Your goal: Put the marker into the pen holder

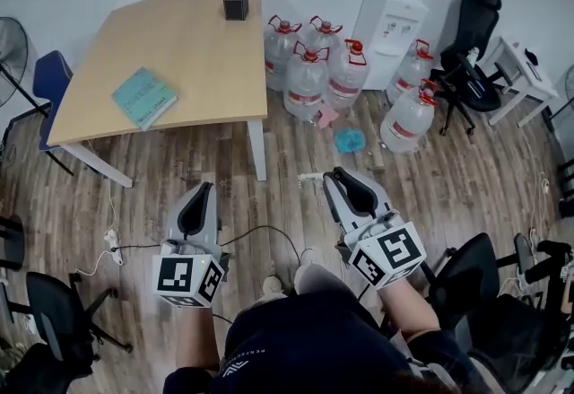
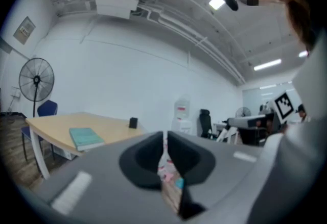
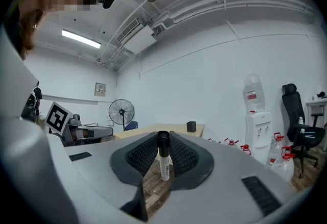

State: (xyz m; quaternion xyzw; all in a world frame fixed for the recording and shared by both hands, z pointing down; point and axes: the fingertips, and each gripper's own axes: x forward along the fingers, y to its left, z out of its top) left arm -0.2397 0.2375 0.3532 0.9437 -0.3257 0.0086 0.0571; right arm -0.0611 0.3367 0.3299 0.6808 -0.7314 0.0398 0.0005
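An office with white walls and a wood-plank floor (image 1: 296,159) holds a pale wooden table (image 1: 197,42) set against the far wall. A black pen holder (image 1: 236,4) stands near the table's far right corner, and a teal book (image 1: 143,97) lies close to its near left edge, well apart from the holder. Beside the table, on the floor, large water bottles (image 1: 307,78) with red caps cluster around a white water dispenser (image 1: 387,24). Black office chairs stand to the right.

The person holds both grippers low over the floor, well short of the table. The right gripper (image 1: 343,179) pinches the marker (image 3: 163,159) between its ribbed black pads. In the right gripper view the marker's long axis stands upright, across the jaws. Its black cap points up and its white printed barrel points down toward the floorboards. Beyond it the pen holder shows small on the table's end, with a standing fan (image 3: 121,113) off to the left.

The left gripper (image 2: 164,142) has its jaws pressed almost together, leaving only a thin slit with nothing in it.
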